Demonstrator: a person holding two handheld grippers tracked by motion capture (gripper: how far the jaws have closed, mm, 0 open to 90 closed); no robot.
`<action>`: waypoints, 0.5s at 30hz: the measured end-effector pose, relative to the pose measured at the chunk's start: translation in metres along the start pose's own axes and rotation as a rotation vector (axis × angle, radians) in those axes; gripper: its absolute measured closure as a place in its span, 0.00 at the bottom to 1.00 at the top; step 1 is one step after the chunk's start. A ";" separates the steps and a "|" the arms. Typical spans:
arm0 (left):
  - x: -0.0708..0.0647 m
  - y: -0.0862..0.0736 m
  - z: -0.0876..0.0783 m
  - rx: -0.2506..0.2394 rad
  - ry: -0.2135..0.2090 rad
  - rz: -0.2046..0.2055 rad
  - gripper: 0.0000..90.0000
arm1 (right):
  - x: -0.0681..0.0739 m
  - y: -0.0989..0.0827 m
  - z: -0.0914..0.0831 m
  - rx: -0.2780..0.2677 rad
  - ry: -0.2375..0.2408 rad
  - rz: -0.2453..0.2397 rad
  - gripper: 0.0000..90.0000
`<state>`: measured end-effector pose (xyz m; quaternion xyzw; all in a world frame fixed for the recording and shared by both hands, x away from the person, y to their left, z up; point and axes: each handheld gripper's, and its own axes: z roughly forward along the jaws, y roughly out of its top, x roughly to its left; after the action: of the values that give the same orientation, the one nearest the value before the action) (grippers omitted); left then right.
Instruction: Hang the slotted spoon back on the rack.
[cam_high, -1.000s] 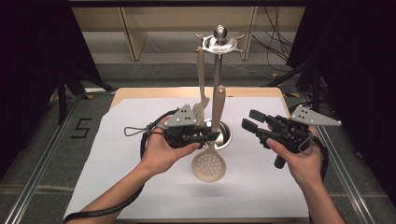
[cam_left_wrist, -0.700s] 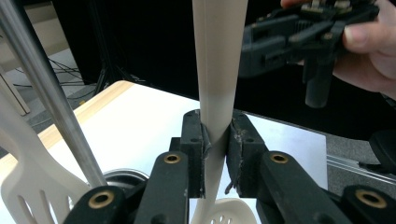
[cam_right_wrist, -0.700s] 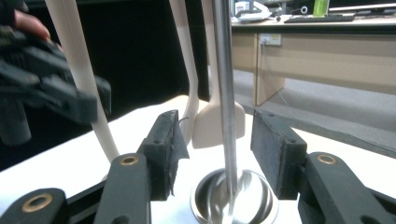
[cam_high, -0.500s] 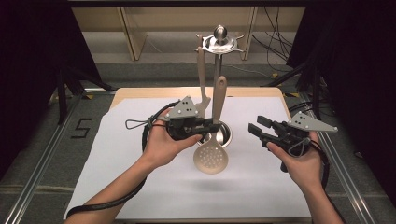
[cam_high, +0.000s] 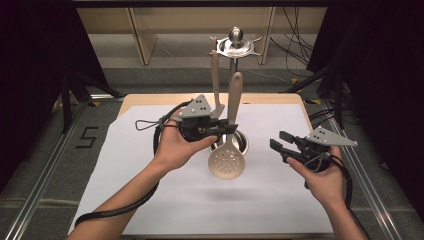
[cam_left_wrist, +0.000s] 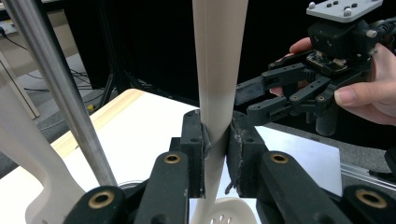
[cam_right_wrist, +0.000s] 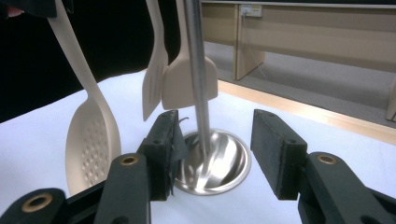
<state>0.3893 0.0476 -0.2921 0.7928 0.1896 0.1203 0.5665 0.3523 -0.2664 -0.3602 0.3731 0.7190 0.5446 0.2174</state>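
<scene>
Left gripper view: left claw clamped on the skimmer's handle, bowl hanging below.

Left gripper: jaws clamped together on something thin, pointing right, held up by the left hand.
Right gripper: jaws apart, gripping nothing, pointing left, cradled in the right hand.
Forearms: both enter from below.

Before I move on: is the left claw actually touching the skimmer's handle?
Touching. In the left gripper view, both pads of the left claw press against the skimmer's handle.
</scene>
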 end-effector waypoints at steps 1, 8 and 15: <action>0.000 0.001 0.000 -0.001 0.000 -0.002 0.86 | -0.001 0.000 -0.001 0.000 -0.007 -0.004 0.59; 0.005 0.005 0.002 -0.006 0.009 -0.008 0.86 | -0.004 0.001 -0.002 -0.016 -0.033 -0.021 0.58; 0.010 0.009 0.003 -0.013 0.008 0.000 0.86 | -0.004 0.003 -0.002 -0.018 -0.042 -0.041 0.58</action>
<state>0.4007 0.0467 -0.2852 0.7885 0.1910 0.1251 0.5710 0.3540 -0.2702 -0.3576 0.3679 0.7166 0.5386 0.2471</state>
